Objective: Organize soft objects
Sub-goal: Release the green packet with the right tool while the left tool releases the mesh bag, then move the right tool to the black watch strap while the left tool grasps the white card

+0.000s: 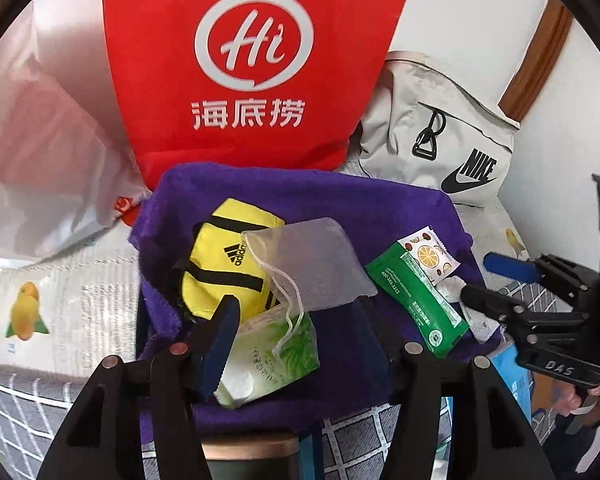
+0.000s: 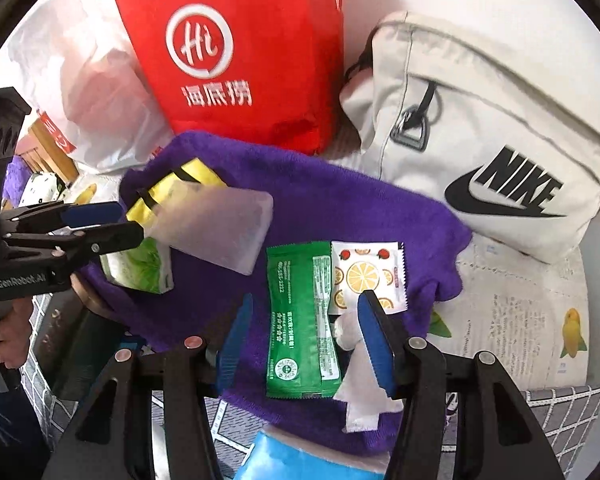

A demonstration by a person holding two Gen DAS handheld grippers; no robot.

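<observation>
A purple towel [image 1: 340, 208] [image 2: 340, 200] carries the soft items. On it lie a yellow adidas pouch [image 1: 224, 256] [image 2: 188, 176], a translucent drawstring bag [image 1: 312, 264] [image 2: 220, 228], a green-white tissue pack [image 1: 268, 356] [image 2: 140, 260], a green sachet [image 1: 416, 300] [image 2: 300, 320], a citrus-print sachet [image 1: 428, 256] [image 2: 366, 276] and a white crumpled wipe [image 1: 472, 312] [image 2: 360, 384]. My left gripper [image 1: 296, 344] [image 2: 116, 224] is open over the tissue pack and drawstring bag. My right gripper [image 2: 304, 344] [image 1: 476, 276] is open, straddling the green sachet.
A red Haidilao bag [image 1: 252, 60] [image 2: 240, 60] and a white plastic bag [image 1: 48, 140] [image 2: 88, 80] stand behind the towel. A beige Nike bag [image 1: 440, 132] [image 2: 480, 128] lies at the right. Bird-printed paper [image 1: 40, 312] [image 2: 520, 320] covers a grey checked surface [image 2: 560, 412].
</observation>
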